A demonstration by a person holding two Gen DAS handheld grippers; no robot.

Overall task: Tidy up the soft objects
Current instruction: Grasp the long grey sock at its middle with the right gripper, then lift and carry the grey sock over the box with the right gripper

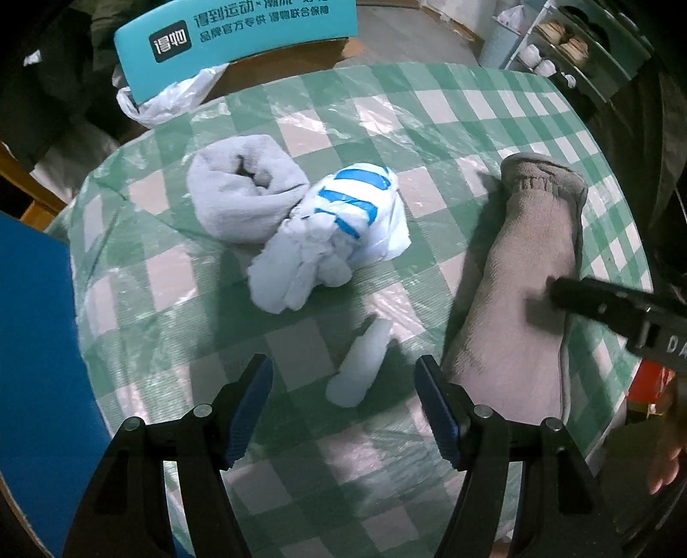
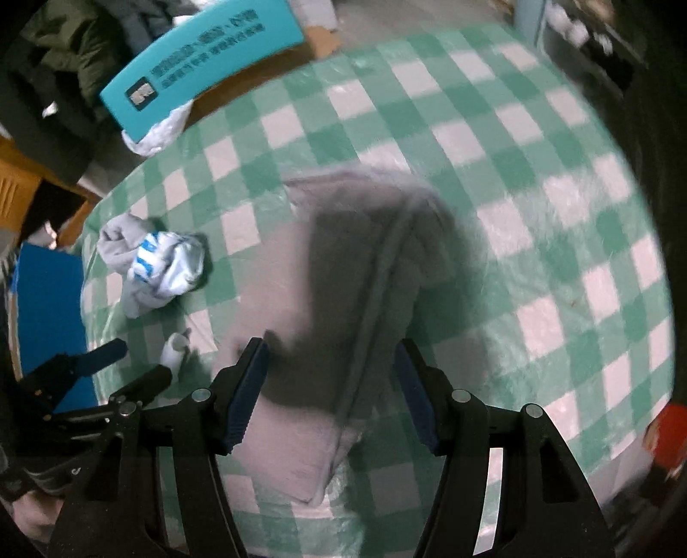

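1. Between the open fingers (image 1: 257, 386) of the left gripper (image 1: 343, 403) lies a small white roll (image 1: 358, 365); bare checked bench (image 1: 300, 335) lies around it.
2. Just right of that gap, a grey towel (image 1: 528, 279) runs away across the bench and blocks that side.
3. Ahead to the left, a rolled grey cloth (image 1: 240, 193) and a blue-striped bag (image 1: 343, 223) touch, closing the way there.
4. The right gripper (image 2: 330, 386) stands open above the towel, nothing pinched.
5. Right of the towel, the bench is clear up to its far edge.
6. A teal box (image 1: 236, 38) stands beyond the far edge.
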